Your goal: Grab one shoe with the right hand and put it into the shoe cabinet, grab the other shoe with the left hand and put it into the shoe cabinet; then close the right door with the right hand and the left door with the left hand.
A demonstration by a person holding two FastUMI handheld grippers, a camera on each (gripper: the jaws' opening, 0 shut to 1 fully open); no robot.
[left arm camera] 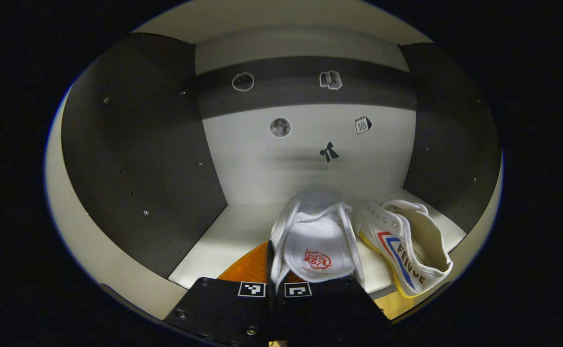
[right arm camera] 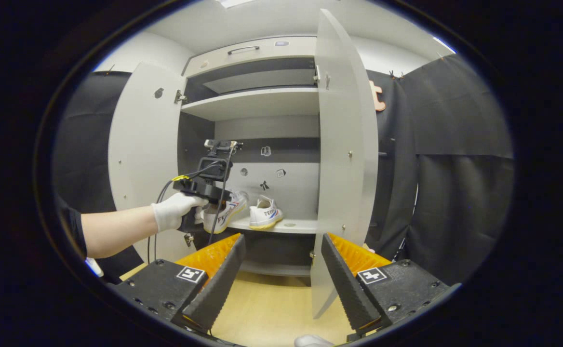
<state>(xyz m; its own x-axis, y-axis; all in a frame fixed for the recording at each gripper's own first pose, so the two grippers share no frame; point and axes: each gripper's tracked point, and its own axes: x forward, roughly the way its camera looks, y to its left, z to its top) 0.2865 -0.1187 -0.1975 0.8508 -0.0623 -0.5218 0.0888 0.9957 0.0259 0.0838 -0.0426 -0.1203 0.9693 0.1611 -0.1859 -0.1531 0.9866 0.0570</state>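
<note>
Left gripper (left arm camera: 275, 284): fingers closed on the heel collar of the left-hand shoe (left arm camera: 316, 241), held over the shelf (left arm camera: 223, 236) of the shoe cabinet (right arm camera: 257, 103). The shoe's long axis runs to 12 o'clock from the gripper, toe toward the back panel. The other shoe (left arm camera: 409, 246) rests on the shelf at 3 o'clock, just beside it. Right gripper (right arm camera: 281, 270): fingers spread wide, empty, well outside; the right door (right arm camera: 346, 159) stands open at its 1 o'clock
</note>
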